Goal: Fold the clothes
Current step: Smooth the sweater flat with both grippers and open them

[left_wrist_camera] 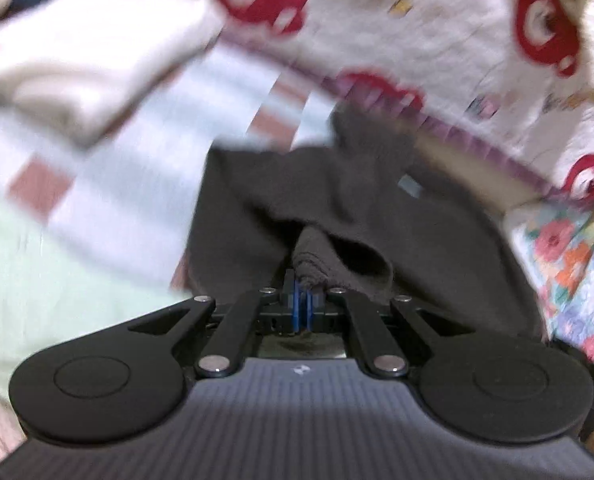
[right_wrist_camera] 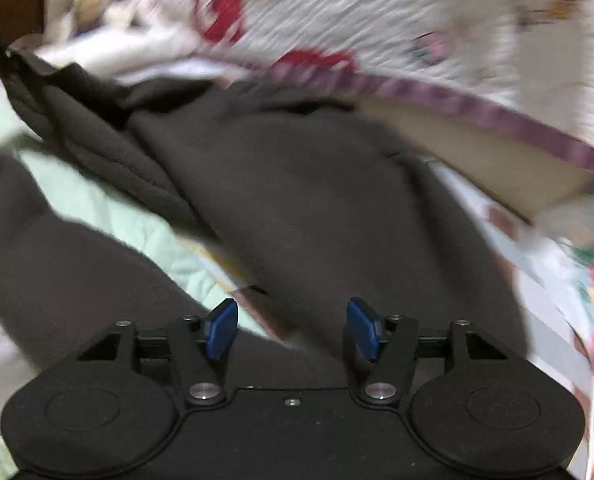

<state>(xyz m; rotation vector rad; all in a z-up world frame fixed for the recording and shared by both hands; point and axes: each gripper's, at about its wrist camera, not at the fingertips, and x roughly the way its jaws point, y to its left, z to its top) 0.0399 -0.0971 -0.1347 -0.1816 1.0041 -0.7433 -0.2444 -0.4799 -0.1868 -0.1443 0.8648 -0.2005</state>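
1 dark brown garment (left_wrist_camera: 361, 208) pinched in left claw (left_wrist_camera: 305, 300), beneath wide-open, empty right claw (right_wrist_camera: 293, 330).

We find no words, numbers or brand names that can be read in either view. The only sign is a small pale mark on the ribbed grey housing (left_wrist_camera: 299, 369) of the left gripper, toward six o'clock, too blurred to make out.

Dark brown garment (right_wrist_camera: 305, 200): matt, fuzzy fleece cloth. White quilt (right_wrist_camera: 377, 12) beyond the garment: stitched, puckered cotton-like cloth. Right gripper (right_wrist_camera: 293, 330): matt black plastic; bright metal pivot pins; blue pads (right_wrist_camera: 221, 328).
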